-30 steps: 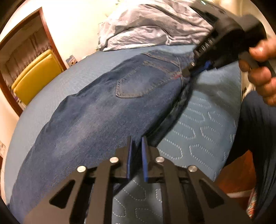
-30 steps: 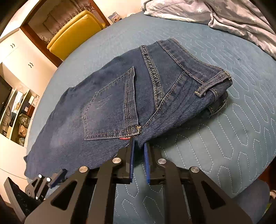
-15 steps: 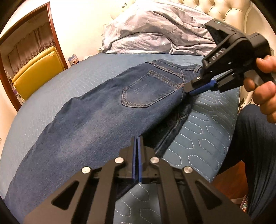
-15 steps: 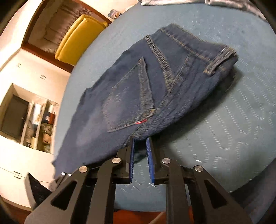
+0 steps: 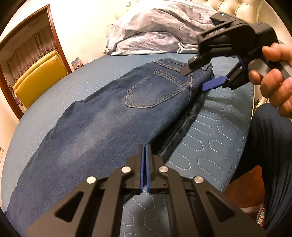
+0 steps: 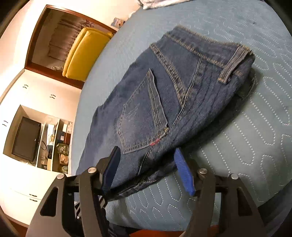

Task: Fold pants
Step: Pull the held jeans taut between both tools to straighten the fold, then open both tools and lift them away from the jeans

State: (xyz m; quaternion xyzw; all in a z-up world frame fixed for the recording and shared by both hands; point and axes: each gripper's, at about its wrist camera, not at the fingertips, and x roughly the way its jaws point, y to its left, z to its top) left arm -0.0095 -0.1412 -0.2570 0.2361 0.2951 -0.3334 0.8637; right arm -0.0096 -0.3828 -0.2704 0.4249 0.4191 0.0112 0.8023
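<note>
The bed point(image 5: 209, 145) fills both views, a big blue quilted cover stitched in long hexagons. At its head sits a rumpled grey duvet point(image 5: 155, 32) with pale stars, and behind that a tufted cream headboard point(image 5: 235, 7).

Across the cover lie the jeans point(image 5: 91, 127), dark blue denim folded lengthwise with one leg on the other. The waistband is up toward the duvet, and the legs run down to the lower left of the left wrist view. A back pocket point(image 5: 151, 93) faces up, and from the right wrist view a belt loop point(image 6: 231, 67) shows at the waistband fold.

Off the bed, there's a yellow chair point(image 5: 38, 76) in a wood-framed opening, and white cupboards with an open shelf holding a dark screen point(image 6: 26, 138).

A dark trouser leg point(image 5: 268, 155) of the person stands at the bed's right edge. Their right hand point(image 5: 273, 76) is wrapped round the handle of the right claw point(image 6: 146, 158). That claw's jaws are opening now, the blue pads wide apart on either side of the seat edge of the jeans, neither pad visibly pressing the cloth.

The left claw point(image 5: 145, 151) is fully closed, blue pads pressed flat together. Its tips sit right at the near edge of the jeans, lower down the leg; whether any denim is pinched between them, I can't tell.
</note>
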